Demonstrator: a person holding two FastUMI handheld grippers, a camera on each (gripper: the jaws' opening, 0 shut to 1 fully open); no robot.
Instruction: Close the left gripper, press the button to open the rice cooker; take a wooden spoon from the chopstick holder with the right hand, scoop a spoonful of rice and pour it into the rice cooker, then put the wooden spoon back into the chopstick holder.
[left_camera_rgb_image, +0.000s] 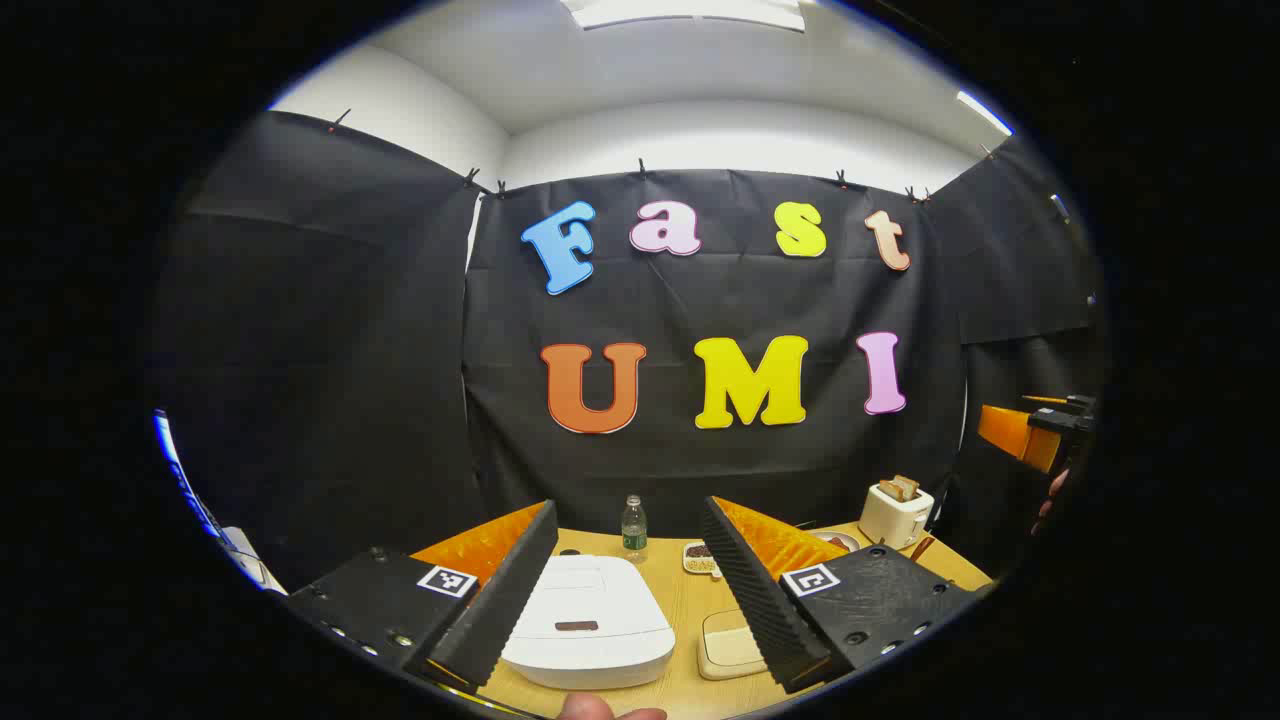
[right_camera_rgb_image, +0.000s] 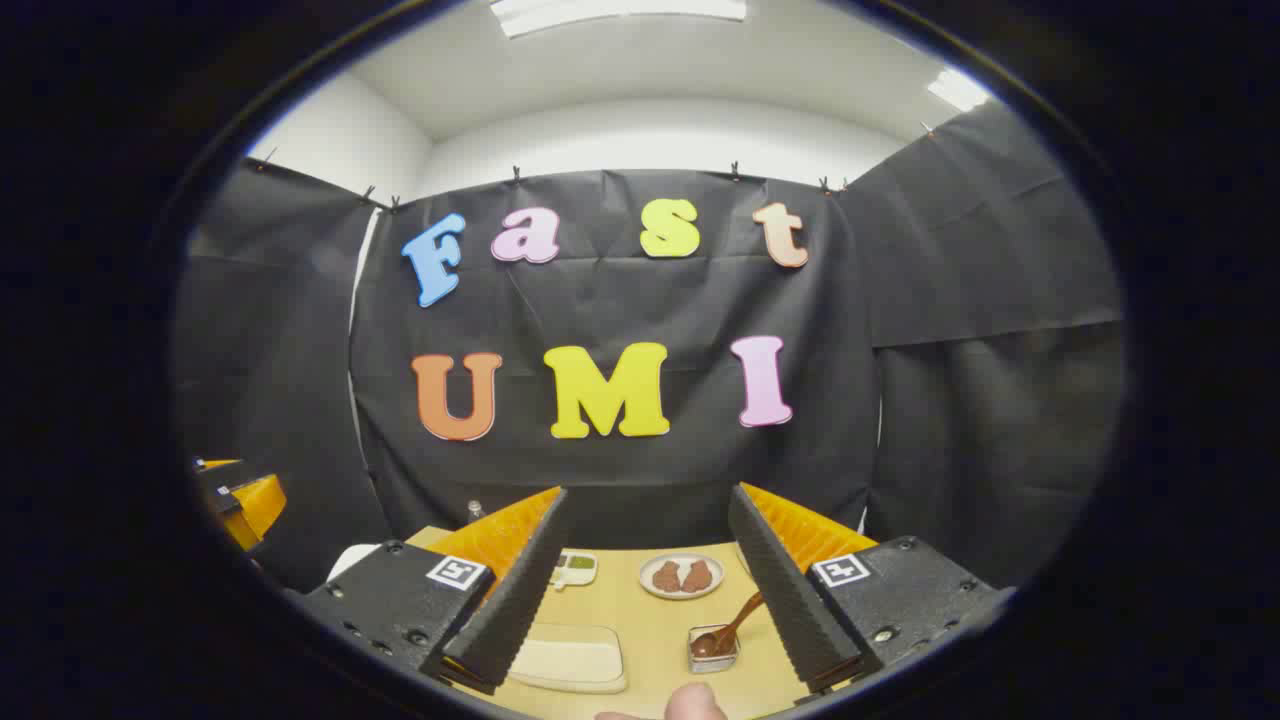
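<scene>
The white rice cooker (left_camera_rgb_image: 588, 622) sits on the wooden table (left_camera_rgb_image: 690, 600) with its lid down and a dark button (left_camera_rgb_image: 575, 626) on the front. My left gripper (left_camera_rgb_image: 630, 508) hovers above and in front of it, open, with nothing between the fingers. In the right gripper view a wooden spoon (right_camera_rgb_image: 735, 622) leans in a small clear holder (right_camera_rgb_image: 713, 650) near the front. My right gripper (right_camera_rgb_image: 650, 495) is open above the table, the spoon just inside its right finger. Each gripper also appears at the edge of the other's view: right gripper (left_camera_rgb_image: 1045, 432), left gripper (right_camera_rgb_image: 235, 497).
A cream rectangular tray (left_camera_rgb_image: 730, 645) lies right of the cooker. Behind it stand a water bottle (left_camera_rgb_image: 634, 527) and a small dish (left_camera_rgb_image: 701, 559). A toaster (left_camera_rgb_image: 896, 512) with bread is at the far right. A plate with brown pieces (right_camera_rgb_image: 681, 577) lies beyond the spoon.
</scene>
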